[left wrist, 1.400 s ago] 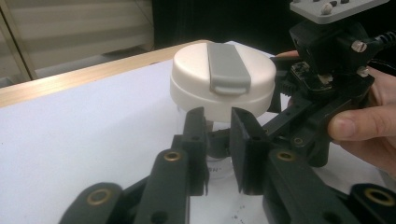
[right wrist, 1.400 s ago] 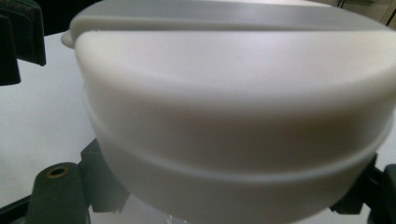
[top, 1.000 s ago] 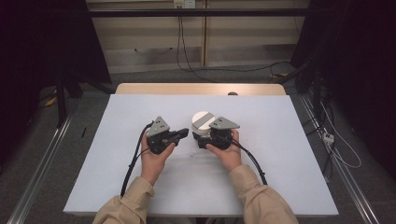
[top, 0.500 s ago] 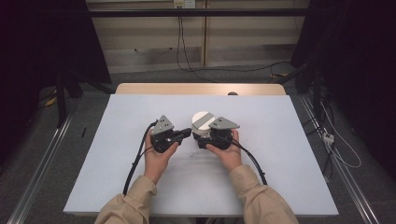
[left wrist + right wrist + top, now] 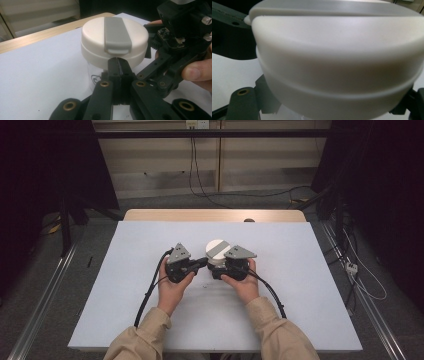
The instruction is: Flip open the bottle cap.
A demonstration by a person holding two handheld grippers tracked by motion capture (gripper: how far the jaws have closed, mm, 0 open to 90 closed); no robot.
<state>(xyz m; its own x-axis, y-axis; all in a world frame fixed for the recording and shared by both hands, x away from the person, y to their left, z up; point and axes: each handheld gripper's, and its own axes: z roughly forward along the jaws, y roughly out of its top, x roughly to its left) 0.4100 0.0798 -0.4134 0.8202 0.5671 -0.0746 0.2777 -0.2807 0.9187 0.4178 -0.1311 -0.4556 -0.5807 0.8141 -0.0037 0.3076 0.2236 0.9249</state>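
White plastic forms the lid (image 5: 114,40) of a small clear jar (image 5: 217,253), and a grey strap (image 5: 117,35) is laid across its top. The jar is stood upright on the pale surface (image 5: 125,310), near its middle, between the two hands. The right tongs (image 5: 218,268) are clamped on the jar's clear body just under the lid, one jaw seen at each side of it in the right gripper view. The left tongs (image 5: 117,65) are pressed fully together with nothing between them, and their tips are held just beside the lid's lower rim, below the end of the strap; whether they touch it cannot be told.
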